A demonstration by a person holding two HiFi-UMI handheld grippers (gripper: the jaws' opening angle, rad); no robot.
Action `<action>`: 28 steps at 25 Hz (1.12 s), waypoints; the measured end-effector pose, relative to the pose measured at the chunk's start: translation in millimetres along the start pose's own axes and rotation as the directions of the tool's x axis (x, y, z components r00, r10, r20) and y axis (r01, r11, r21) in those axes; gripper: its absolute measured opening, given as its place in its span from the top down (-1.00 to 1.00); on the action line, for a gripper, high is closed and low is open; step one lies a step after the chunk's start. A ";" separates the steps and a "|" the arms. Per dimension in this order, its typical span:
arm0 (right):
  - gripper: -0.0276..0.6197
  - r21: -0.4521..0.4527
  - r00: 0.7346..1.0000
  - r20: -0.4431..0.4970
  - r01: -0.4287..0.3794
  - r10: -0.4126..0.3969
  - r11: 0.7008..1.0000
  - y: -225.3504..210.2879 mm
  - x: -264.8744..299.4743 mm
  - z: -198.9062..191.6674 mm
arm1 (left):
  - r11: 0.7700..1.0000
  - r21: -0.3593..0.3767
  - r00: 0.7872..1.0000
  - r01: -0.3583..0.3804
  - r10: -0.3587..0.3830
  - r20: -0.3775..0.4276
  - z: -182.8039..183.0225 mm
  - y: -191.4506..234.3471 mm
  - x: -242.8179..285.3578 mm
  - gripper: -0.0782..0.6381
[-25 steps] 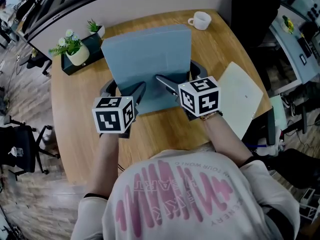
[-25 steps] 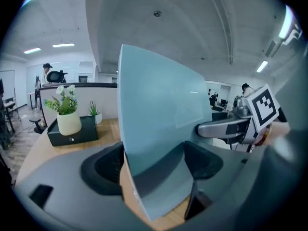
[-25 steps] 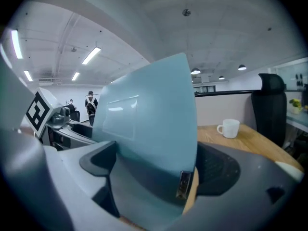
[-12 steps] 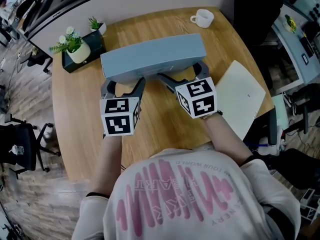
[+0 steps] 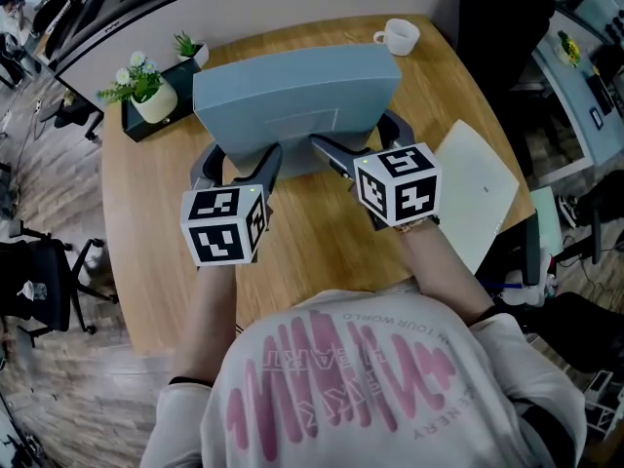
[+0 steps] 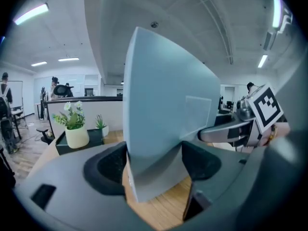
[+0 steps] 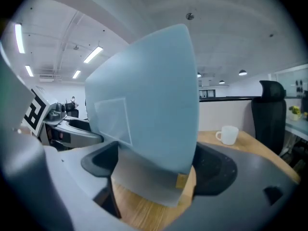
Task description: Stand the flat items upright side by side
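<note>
1. Head view: the left claw (image 5: pixel 237 162) and the right claw (image 5: pixel 353 136) each clamped the near edge of the blue folder (image 5: pixel 292 96), one toward each corner. Both sets of jaws had just been closing with the folder between them. The folder rose tilted over the table (image 5: pixel 322 252), with its broad face turned to the camera. A white folder (image 5: pixel 478 188) lay flat at the table's right side, just beside the right claw. A cup (image 5: pixel 398 35) sat at the far edge. A plant (image 5: pixel 148 96) stood at the far left, near the blue folder but apart from it.

2. Left gripper view: the left claw (image 6: pixel 154 162) stood wide, and both dark pads (image 6: pixel 108 165) pressed the blue folder (image 6: pixel 163 105). The folder rose steeply between them, with wood showing under its lower corner. I couldn't tell whether that corner touched the table. The right claw (image 6: pixel 231 131) held the same folder at the right, and the plant (image 6: pixel 74 126) stood at the left.

3. Right gripper view: the right claw (image 7: pixel 156 165) also stood wide, its pads (image 7: pixel 214 167) tight on the blue folder (image 7: pixel 149 100). The folder stood up between them. The cup (image 7: pixel 227 134) sat beyond on the right, and the left claw (image 7: pixel 72 129) showed at the left.
</note>
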State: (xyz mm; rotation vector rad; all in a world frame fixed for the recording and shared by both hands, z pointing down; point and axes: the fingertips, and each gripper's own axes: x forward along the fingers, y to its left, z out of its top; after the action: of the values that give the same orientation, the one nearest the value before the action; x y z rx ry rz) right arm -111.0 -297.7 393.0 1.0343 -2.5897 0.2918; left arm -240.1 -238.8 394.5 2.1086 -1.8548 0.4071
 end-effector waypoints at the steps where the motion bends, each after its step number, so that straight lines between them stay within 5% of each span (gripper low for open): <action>1: -0.58 0.000 1.000 -0.012 -0.001 0.001 1.000 -0.5 1.6 -2.4 | 1.000 -0.008 1.000 0.002 -0.002 -0.014 -3.2 0.4 1.8 -0.23; 4: -0.60 -0.026 0.999 -0.039 -0.003 0.002 1.000 -0.8 7.4 -13.1 | 1.000 -0.003 0.999 -0.007 0.007 -0.050 -16.5 1.7 7.0 -0.24; 17: -0.63 -0.105 1.000 -0.019 0.023 -0.025 0.994 -5.3 13.1 -12.9 | 0.999 0.027 1.000 -0.017 0.017 0.011 -16.1 4.9 11.7 -0.25; 28: -0.63 -0.075 0.999 -0.015 0.028 -0.030 0.997 -10.2 8.9 -9.9 | 0.999 -0.007 0.999 -0.036 0.036 0.007 -16.7 11.1 6.6 -0.22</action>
State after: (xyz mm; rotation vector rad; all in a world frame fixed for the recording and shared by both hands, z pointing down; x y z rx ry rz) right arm -107.7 -307.5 406.2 1.0379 -2.5481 0.1945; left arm -250.5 -239.3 412.9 2.0778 -1.8985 0.4017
